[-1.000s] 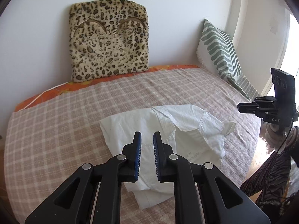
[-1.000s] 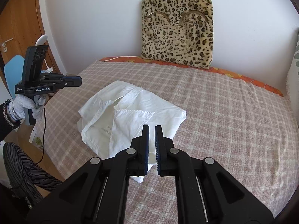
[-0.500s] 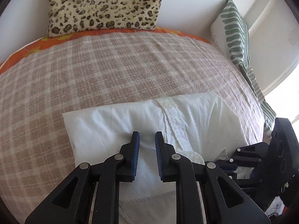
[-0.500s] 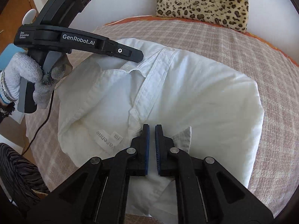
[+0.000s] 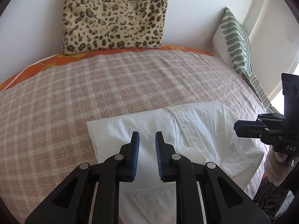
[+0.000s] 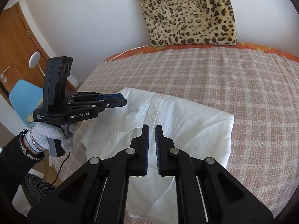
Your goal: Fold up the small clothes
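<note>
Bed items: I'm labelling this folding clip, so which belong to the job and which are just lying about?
Job: white shirt, left gripper, right gripper.
Lying about: leopard cushion, striped pillow, checked blanket, blue chair.

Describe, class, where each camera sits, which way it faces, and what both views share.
Left wrist: on the left hand-held gripper, facing the white shirt; right hand-held gripper at right.
Right wrist: on the right hand-held gripper, facing the shirt; left hand-held gripper and gloved hand at left.
Shared: shirt, checked blanket, leopard cushion.
</note>
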Demonstrator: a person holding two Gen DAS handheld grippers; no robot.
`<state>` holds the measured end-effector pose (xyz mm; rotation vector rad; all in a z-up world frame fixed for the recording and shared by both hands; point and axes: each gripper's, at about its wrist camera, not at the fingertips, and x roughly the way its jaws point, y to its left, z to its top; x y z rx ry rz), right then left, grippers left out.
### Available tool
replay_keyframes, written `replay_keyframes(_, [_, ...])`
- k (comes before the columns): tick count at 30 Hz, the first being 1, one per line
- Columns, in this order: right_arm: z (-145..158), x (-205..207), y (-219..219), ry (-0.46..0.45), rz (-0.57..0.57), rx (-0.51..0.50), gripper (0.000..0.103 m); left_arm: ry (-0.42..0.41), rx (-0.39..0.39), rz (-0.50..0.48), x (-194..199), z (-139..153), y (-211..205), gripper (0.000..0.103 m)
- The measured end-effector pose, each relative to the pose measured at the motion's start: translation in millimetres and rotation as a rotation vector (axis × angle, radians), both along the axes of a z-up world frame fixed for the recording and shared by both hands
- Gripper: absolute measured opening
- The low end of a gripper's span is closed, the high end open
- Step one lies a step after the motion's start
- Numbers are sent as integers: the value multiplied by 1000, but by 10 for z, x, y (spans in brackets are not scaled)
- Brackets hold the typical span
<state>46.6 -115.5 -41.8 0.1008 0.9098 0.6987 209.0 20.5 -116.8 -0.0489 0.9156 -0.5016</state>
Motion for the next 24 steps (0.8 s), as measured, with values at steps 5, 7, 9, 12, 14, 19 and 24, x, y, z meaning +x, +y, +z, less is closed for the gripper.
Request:
replay_keyframes(5, [-241,533,274,46,-33,-82,32,26,9,125,239,-152,189,16])
replay_keyframes(7, [-386,643,345,82,-43,-137,32,46,22,135,288,-244,219,16])
replay_keyframes(9, [-497,680,340,124,-51,-157,32,46,65,136,281,-305,209,16])
replay_keyframes(12, [-537,608,315,113,-46,-205,32,6,143,122,206,-311,158,16])
replay_keyframes(14, [-446,521,247,102,-50,-181,32,-22,166,126,136,-248,148,16])
replay_keyframes(19, [-113,139,27,30,-52,-144,32,-118,216,85,-116,-3,46,16])
replay_keyframes(24, [45,-214,-225,11,-80,-112,32,-163,206,54,-283,156,-39,16])
